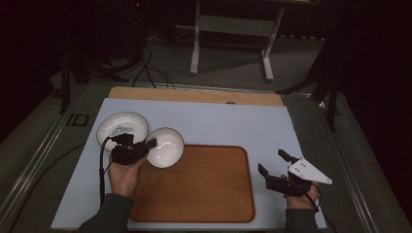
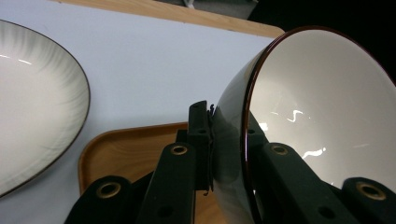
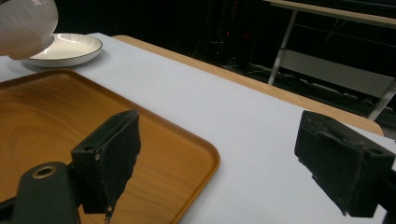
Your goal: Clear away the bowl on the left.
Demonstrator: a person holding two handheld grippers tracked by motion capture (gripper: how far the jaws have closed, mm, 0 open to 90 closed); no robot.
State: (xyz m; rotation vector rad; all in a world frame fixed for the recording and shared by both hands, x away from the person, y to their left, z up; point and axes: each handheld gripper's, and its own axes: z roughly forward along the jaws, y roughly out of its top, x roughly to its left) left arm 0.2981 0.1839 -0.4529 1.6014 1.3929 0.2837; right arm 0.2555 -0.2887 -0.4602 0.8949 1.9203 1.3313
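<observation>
My left gripper (image 1: 145,145) is shut on the rim of a white bowl (image 1: 166,147) with a dark edge, one jaw inside and one outside. The bowl hangs tilted over the far left corner of the wooden tray (image 1: 204,189). In the left gripper view the bowl (image 2: 322,102) stands on its side, with the gripper (image 2: 227,125) clamped on its wall. Behind it to the left lies a white plate (image 1: 121,127) on the mat. My right gripper (image 1: 271,160) rests open near the tray's right edge, with nothing between its jaws (image 3: 219,123).
A light blue mat (image 1: 233,121) covers the table, and a strip of bare wood (image 1: 194,94) runs along its far edge. The right gripper view shows the tray (image 3: 56,116), the plate (image 3: 65,49) and the bowl (image 3: 23,21) at upper left. A metal stand (image 1: 231,29) is on the floor beyond.
</observation>
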